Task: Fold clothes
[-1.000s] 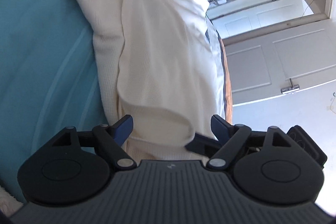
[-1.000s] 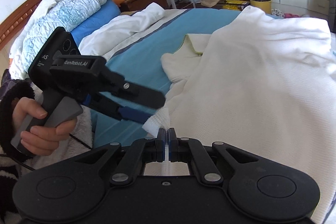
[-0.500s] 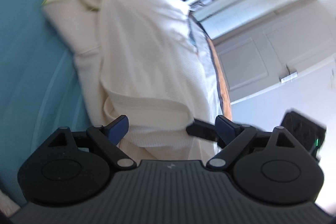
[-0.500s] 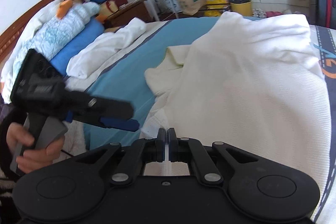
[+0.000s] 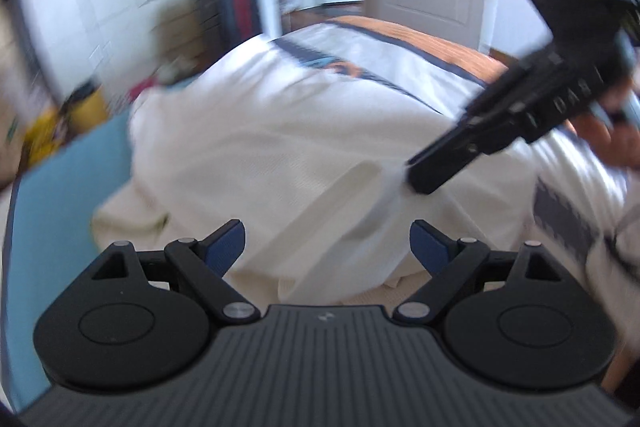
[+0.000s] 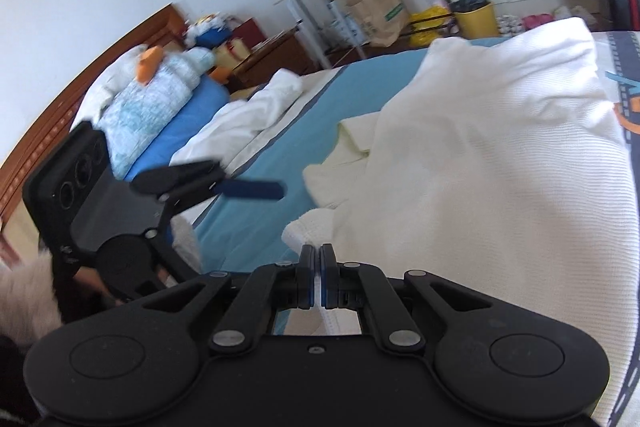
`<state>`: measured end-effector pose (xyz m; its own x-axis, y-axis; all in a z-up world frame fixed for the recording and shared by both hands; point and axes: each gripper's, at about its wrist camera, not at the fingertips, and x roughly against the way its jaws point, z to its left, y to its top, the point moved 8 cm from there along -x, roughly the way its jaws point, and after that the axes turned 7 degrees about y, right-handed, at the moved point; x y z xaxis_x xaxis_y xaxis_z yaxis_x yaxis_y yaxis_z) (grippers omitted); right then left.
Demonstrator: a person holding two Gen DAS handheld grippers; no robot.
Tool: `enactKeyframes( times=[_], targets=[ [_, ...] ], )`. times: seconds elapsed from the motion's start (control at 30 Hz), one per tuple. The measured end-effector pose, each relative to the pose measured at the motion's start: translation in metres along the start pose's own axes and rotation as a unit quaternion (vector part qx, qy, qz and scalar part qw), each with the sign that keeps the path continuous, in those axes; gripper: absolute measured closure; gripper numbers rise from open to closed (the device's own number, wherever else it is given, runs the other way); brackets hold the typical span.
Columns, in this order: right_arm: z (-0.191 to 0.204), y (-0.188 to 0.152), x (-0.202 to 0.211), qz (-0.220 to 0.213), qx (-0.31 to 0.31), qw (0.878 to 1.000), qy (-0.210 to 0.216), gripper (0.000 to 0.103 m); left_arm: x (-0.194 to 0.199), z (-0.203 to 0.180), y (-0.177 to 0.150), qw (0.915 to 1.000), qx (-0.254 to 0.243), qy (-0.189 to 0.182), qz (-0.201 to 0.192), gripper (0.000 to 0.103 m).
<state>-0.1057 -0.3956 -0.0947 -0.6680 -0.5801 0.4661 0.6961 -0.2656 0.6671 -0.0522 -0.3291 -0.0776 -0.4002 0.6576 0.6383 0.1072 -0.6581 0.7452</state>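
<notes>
The cream waffle-knit garment [image 6: 492, 155] lies spread over the bed, on the blue bedsheet [image 6: 280, 163], with its bulk ahead and to the right of the right gripper's [image 6: 319, 277] fingers. Those fingers are pressed together on a thin edge of the cream fabric, which passes between the blue pads and hangs just below them. In the left wrist view, which is blurred, the same gripper [image 5: 424, 177] reaches in from the upper right and its tip touches the garment [image 5: 288, 163] at a raised fold.

The left gripper [image 5: 328, 243] has its fingers spread wide with nothing between them; the garment's near folded edge lies just ahead of and between the two blue pads [image 5: 228, 241], apart from both. From the right wrist view the left gripper [image 6: 240, 183] hangs over the blue sheet to the left of the garment, clear of the cloth.

A white folded cloth [image 6: 256, 115] lies farther along the bed, well beyond the left fingers.
</notes>
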Motion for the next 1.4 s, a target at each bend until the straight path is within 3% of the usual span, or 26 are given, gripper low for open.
enactKeyframes(
  times=[0.13, 0.17, 0.2, 0.23, 0.27, 0.3, 0.37, 0.47, 0.67, 0.73, 0.77, 0.8, 0.87, 0.93, 1.0, 1.07, 1.13, 1.23, 1.3, 1.4],
  targets=[
    [0.011, -0.005, -0.007, 0.019, 0.024, 0.999, 0.011, 0.099, -0.01, -0.025, -0.001, 0.9941, -0.106, 0.011, -0.023, 0.013],
    [0.012, -0.005, -0.008, 0.021, 0.028, 0.999, 0.01, 0.099, -0.012, -0.03, -0.003, 0.9919, -0.124, 0.014, -0.026, 0.018],
    [0.014, -0.006, -0.009, 0.024, 0.032, 0.999, 0.009, 0.099, -0.012, -0.034, -0.005, 0.991, -0.129, 0.014, -0.03, 0.04],
    [0.015, -0.007, -0.009, 0.025, 0.038, 0.999, 0.005, 0.099, -0.013, -0.035, -0.006, 0.9911, -0.129, 0.014, -0.029, 0.055],
    [0.016, -0.007, -0.009, 0.025, 0.049, 0.998, -0.006, 0.098, -0.014, -0.035, -0.007, 0.9922, -0.122, 0.016, -0.021, 0.088],
    [0.017, -0.008, -0.008, 0.024, 0.059, 0.998, -0.017, 0.097, -0.014, -0.034, -0.007, 0.9934, -0.112, 0.018, -0.016, 0.099],
    [0.018, -0.009, -0.007, 0.023, 0.081, 0.996, -0.039, 0.09, -0.01, -0.026, -0.005, 0.9958, -0.086, 0.025, -0.019, 0.099],
    [0.021, -0.01, -0.005, 0.022, 0.112, 0.991, -0.071, 0.053, -0.002, -0.015, -0.001, 0.998, -0.05, 0.017, -0.034, 0.099],
    [0.029, -0.005, -0.022, 0.031, 0.185, 0.973, -0.131, 0.053, 0.016, -0.021, 0.01, 0.9957, -0.04, -0.009, -0.083, 0.098],
    [0.03, 0.003, -0.031, 0.032, 0.206, 0.967, -0.146, 0.056, 0.017, -0.02, 0.014, 0.9955, -0.031, -0.005, -0.09, 0.099],
    [0.031, 0.009, -0.033, 0.033, 0.212, 0.967, -0.139, 0.077, 0.016, -0.016, 0.017, 0.9954, -0.022, 0.005, -0.093, 0.099],
    [0.031, 0.015, -0.035, 0.033, 0.217, 0.966, -0.137, 0.089, 0.017, -0.01, 0.019, 0.995, -0.01, 0.016, -0.098, 0.098],
    [0.027, 0.03, -0.032, 0.015, 0.211, 0.966, -0.148, 0.098, 0.02, 0.008, 0.022, 0.9929, 0.022, 0.042, -0.109, 0.092],
    [0.022, 0.048, -0.025, -0.009, 0.196, 0.968, -0.153, 0.099, 0.025, 0.025, 0.024, 0.989, 0.057, 0.06, -0.123, 0.089],
    [0.015, 0.066, -0.016, -0.037, 0.178, 0.97, -0.159, 0.099, 0.031, 0.039, 0.022, 0.9849, 0.075, 0.083, -0.132, 0.07],
    [0.01, 0.084, -0.005, -0.071, 0.159, 0.971, -0.163, 0.099, 0.031, 0.045, 0.019, 0.9841, 0.079, 0.099, -0.124, 0.06],
    [0.008, 0.096, 0.003, -0.098, 0.144, 0.971, -0.161, 0.099, 0.023, 0.041, 0.015, 0.9878, 0.076, 0.085, -0.106, 0.059],
    [0.006, 0.106, 0.013, -0.128, 0.129, 0.971, -0.155, 0.099, 0.009, 0.029, 0.009, 0.9936, 0.067, 0.053, -0.074, 0.049],
    [0.008, 0.105, 0.013, -0.128, 0.135, 0.97, -0.154, 0.099, -0.009, 0.017, 0.002, 0.9974, 0.048, 0.041, -0.037, 0.047],
    [0.011, 0.101, 0.015, -0.128, 0.136, 0.971, -0.151, 0.099, -0.04, 0.011, -0.004, 0.9984, 0.018, 0.053, 0.008, 0.046]
  ],
)
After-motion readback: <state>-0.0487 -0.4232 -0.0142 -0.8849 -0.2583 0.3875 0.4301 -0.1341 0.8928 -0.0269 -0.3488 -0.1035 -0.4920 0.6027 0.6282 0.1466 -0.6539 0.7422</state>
